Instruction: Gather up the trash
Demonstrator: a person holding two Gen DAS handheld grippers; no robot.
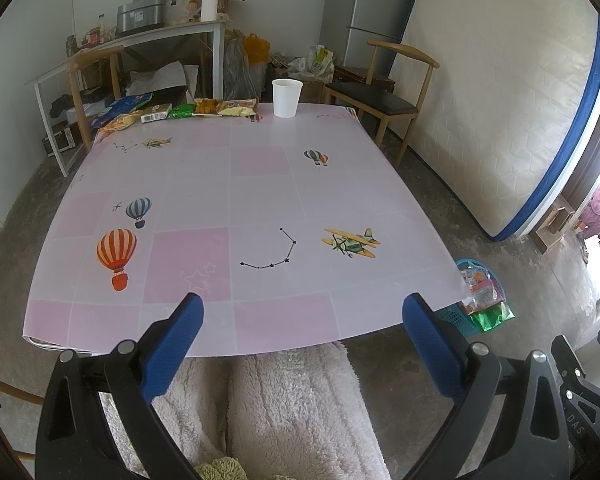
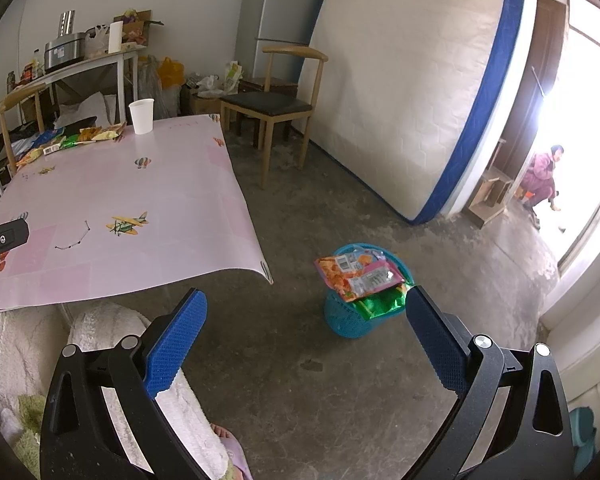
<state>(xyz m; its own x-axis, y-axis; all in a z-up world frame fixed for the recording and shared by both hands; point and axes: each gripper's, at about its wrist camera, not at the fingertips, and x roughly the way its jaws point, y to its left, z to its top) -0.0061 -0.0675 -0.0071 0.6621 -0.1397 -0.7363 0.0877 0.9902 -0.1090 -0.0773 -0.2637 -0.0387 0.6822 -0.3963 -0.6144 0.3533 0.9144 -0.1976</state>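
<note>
My left gripper [image 1: 302, 312] and right gripper [image 2: 306, 310] both gape wide, holding nothing. Risk: the snack wrappers [image 1: 180, 110] lie along the table's [image 1: 260, 200] far edge, well apart from both grippers, so a long reach could knock the paper cup [image 1: 286, 98] beside them (contents unknown). The basket [image 2: 350, 320], already overfull, sits on the floor just ahead of my right gripper.

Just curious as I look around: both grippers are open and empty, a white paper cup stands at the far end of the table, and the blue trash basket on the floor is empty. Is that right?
Not quite. The blue trash basket already holds several snack wrappers, as the right wrist view shows. The rest stands: the left gripper and right gripper are open and empty, and the white paper cup stands at the table's far end.
</note>
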